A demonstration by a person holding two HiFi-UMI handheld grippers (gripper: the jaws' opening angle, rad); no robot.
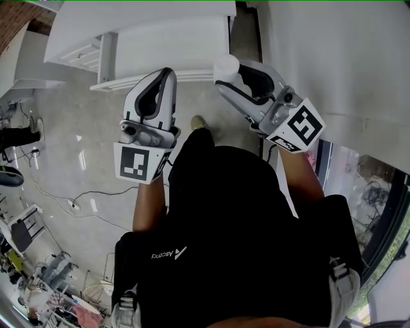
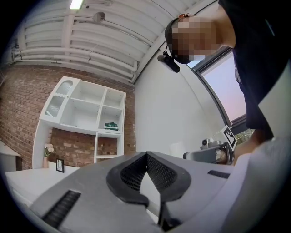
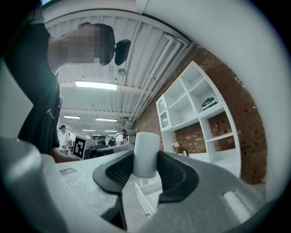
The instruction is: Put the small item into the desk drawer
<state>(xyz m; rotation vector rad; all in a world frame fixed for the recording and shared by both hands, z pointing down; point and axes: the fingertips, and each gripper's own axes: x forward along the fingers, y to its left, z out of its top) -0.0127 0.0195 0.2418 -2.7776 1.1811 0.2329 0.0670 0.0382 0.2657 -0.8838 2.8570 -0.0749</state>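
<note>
what i can't make out from here
the lower part of the white cylinder (image 3: 146, 152) is buried between the pads of the right tool (image 3: 146, 160), and that tool's body covers most of the drawer (image 3: 142, 196) below it. in the head view the table (image 1: 128, 19) runs off the top edge, and the person's torso (image 1: 243, 224) blocks much of the floor (image 1: 77, 147); only the toe of a shoe (image 1: 198, 122) shows. the dark green thing (image 2: 111, 126) on the shelf unit (image 2: 86, 107) and the small frame (image 2: 60, 165) are too small to identify.
</note>
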